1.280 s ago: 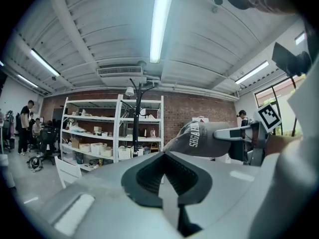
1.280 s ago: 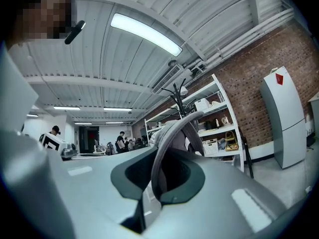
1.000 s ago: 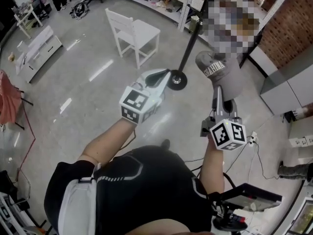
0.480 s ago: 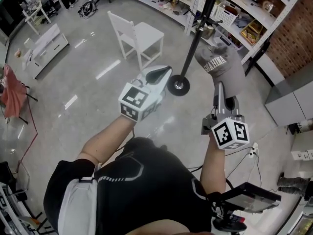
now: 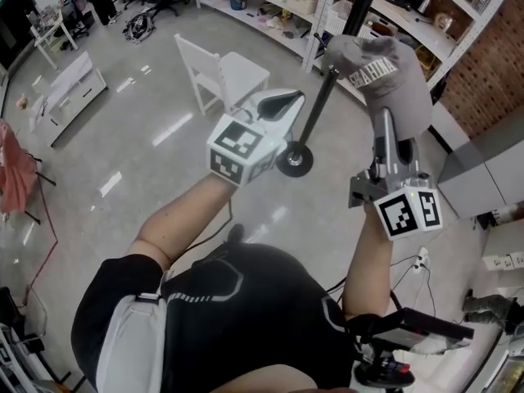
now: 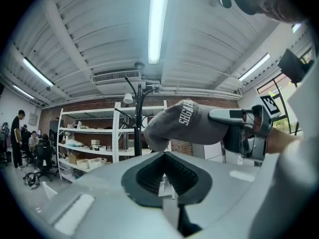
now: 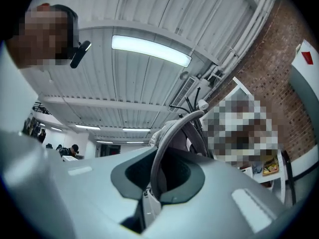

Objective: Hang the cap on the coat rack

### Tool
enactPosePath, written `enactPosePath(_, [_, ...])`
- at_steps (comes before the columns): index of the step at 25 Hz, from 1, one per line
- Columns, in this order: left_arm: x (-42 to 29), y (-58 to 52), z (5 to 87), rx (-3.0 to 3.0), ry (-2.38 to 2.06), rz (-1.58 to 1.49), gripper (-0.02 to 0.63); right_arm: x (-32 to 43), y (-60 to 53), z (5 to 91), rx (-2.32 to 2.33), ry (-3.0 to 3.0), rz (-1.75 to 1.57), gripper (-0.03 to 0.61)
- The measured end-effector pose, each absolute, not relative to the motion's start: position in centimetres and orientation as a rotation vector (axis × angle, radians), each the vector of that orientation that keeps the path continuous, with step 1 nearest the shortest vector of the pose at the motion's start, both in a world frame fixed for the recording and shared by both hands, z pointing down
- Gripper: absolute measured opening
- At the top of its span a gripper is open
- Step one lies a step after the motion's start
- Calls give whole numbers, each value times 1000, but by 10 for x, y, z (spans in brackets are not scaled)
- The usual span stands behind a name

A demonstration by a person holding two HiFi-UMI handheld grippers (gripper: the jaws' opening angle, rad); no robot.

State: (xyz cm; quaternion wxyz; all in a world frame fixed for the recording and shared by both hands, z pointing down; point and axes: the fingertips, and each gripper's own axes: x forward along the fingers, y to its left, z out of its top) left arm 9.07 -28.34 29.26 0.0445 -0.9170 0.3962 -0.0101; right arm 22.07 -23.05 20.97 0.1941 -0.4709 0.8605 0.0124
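The left hand-held gripper (image 5: 282,101) had gone up a little. Its jaws were pressed together with nothing in them. Just to its right stood the coat rack (image 5: 318,109), a dark pole on a round foot. The cap (image 5: 381,72) had gone up too and sat higher beside the pole than a moment before, so it looked nearly ready to go on the rack. The right hand-held gripper (image 5: 386,129) pinched its brim. White letters ran across the cap, but I could not read them for sure.

Grey cap (image 6: 187,121) beside coat rack (image 6: 137,108)
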Motion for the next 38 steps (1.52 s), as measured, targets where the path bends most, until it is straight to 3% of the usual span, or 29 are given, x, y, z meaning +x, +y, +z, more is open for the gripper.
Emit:
enactPosePath(17, [94, -373, 206, -2769, 1078, 141, 5, 185, -297, 70, -1123, 2292, 358, 31])
enactPosePath(38, [111, -414, 220, -2855, 887, 113, 5, 185, -318, -19, -917, 2009, 532, 31])
